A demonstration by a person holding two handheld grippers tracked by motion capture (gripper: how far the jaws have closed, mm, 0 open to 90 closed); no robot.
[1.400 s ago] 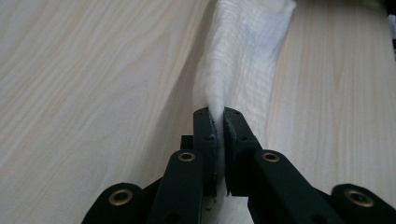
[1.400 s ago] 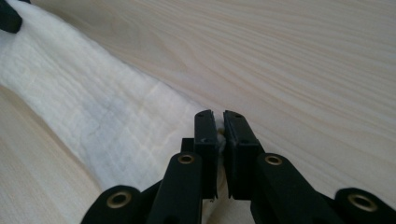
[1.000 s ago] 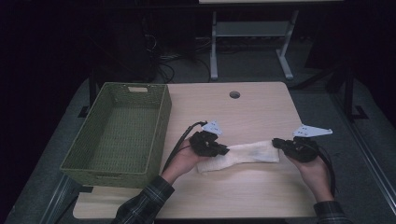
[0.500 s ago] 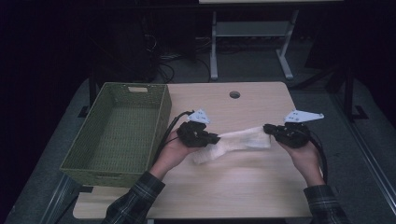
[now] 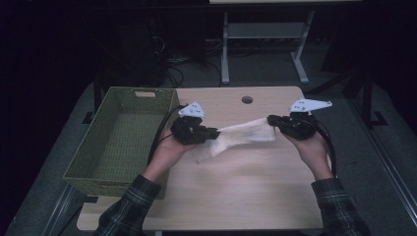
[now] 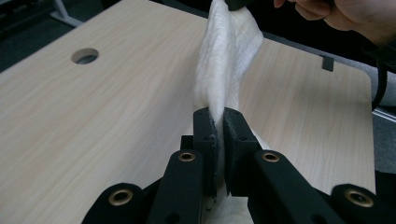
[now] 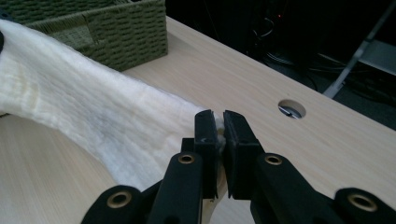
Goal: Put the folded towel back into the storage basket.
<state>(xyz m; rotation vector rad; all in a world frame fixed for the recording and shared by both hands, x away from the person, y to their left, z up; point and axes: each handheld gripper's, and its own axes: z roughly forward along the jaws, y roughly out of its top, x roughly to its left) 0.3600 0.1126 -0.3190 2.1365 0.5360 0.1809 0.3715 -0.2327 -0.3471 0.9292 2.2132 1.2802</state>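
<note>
Cloth stretched between left gripper and right gripper, clamped.

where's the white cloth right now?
In the high view the white cloth is stretched over the table middle, pinched between the left gripper and right gripper, right of the green basket.

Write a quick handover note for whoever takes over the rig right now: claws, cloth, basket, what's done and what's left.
Left claw: shut on one end of the white cloth.
Right claw: shut on the other end.
The cloth hangs stretched between them above the table, its middle sagging toward the wood.
The green woven basket stands at the table's left edge, nothing visible inside.
Done: cloth gripped at both ends.
Left: probably fold it or move it to the basket.
</note>
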